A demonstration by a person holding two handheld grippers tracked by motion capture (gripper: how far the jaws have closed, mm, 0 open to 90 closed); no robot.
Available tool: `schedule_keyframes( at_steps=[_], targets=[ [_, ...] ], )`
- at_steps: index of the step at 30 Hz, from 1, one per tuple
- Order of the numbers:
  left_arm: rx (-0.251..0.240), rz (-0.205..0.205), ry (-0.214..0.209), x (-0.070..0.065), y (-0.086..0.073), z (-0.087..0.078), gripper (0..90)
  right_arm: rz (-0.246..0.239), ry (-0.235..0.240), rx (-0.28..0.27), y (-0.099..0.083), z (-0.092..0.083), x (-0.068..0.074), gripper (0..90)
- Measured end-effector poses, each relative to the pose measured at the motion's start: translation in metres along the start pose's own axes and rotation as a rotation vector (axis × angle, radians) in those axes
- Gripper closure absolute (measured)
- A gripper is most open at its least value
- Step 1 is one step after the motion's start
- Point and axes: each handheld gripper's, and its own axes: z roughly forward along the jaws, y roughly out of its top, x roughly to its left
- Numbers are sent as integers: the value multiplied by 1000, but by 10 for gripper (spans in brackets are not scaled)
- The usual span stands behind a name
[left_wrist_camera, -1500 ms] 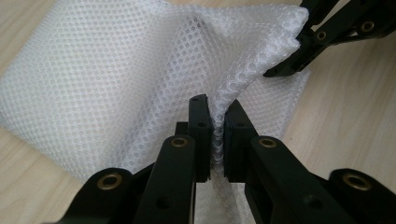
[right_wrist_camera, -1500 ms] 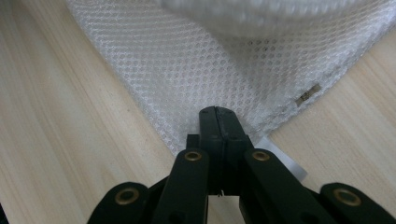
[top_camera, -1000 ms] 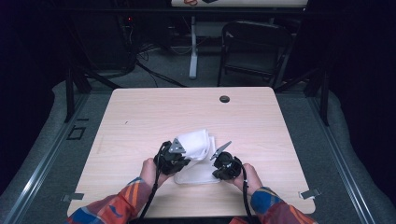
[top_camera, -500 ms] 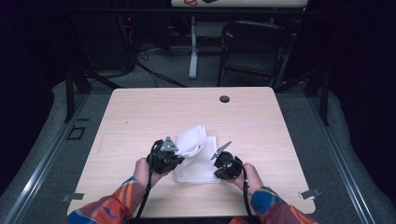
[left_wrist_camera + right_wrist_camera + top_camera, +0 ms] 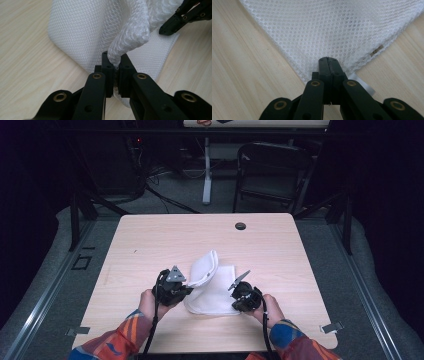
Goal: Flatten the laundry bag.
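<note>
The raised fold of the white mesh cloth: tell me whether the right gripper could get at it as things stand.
Probably not at once. The right gripper is shut on the white mesh cloth at its near corner; the fold rises in the left gripper. Table between looks bare, so releasing would free it.

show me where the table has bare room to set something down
The far half of the table is bare from the mesh cloth to the back edge, except a small black cap. Both side strips, left of the left gripper and right of the right gripper, are free. The near middle is crowded by cloth, grippers and hands.
</note>
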Motion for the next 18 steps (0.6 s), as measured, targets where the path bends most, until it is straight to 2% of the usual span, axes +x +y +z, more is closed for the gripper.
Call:
schedule_keyframes(
  at_steps=[9,15,18],
  targets=[
    [42,-17,20,7,-10,-5,857,13,-10,8,-3,-2,-6,900],
    [64,-25,28,9,-13,-2,858,8,-24,18,-5,-4,-9,900],
    [69,-42,26,10,-16,2,858,17,-26,13,-6,-4,-11,900]
  ],
)
